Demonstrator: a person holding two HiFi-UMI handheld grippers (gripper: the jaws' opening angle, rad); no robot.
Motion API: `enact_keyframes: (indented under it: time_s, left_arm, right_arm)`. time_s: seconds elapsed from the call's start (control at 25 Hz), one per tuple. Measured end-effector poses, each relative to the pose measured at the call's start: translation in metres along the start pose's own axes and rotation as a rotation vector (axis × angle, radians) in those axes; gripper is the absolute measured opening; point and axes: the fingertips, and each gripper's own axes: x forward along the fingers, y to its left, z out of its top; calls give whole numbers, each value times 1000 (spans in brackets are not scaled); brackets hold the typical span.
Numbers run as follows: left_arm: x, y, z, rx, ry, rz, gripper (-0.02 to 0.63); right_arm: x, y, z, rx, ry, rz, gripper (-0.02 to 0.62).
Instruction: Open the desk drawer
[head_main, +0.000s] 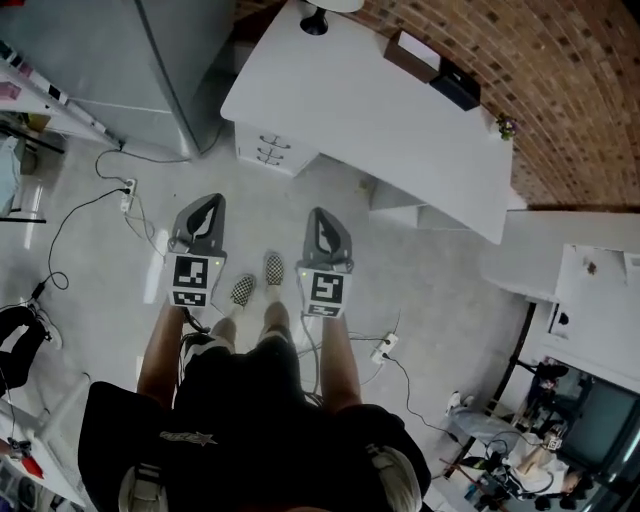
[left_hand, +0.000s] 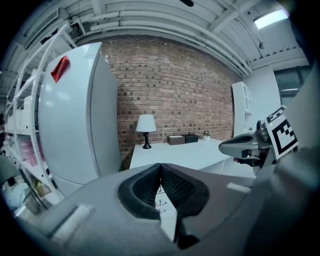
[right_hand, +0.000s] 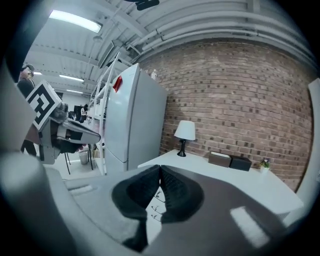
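Observation:
A white desk (head_main: 360, 110) stands against the brick wall, with a white drawer unit (head_main: 268, 150) under its left end that has three dark handles and all drawers closed. My left gripper (head_main: 208, 206) and right gripper (head_main: 322, 222) hover side by side over the floor, a good step short of the drawers, both pointing at them. Each is shut with nothing between its pads. In the left gripper view the shut jaws (left_hand: 160, 168) frame the drawer handles (left_hand: 159, 202). The right gripper view shows the same past its jaws (right_hand: 159, 170), with the handles (right_hand: 156, 198) below.
A tall grey fridge (head_main: 150, 60) stands left of the desk, beside a white shelf rack (head_main: 40, 90). A lamp (left_hand: 145, 125) and two boxes (head_main: 412, 55) sit on the desk. Cables and power strips (head_main: 128, 195) lie on the floor, one (head_main: 383, 348) by my right side.

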Motion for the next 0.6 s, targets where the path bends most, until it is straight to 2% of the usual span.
enact_keyframes:
  time_s: [0.24, 0.6]
  left_arm:
    - [31, 32, -42, -43, 31, 90, 9]
    - [93, 55, -128, -82, 77, 139, 9]
  right_arm:
    - [72, 8, -44, -11, 62, 78, 5]
    - [163, 14, -125, -27, 111, 141, 5]
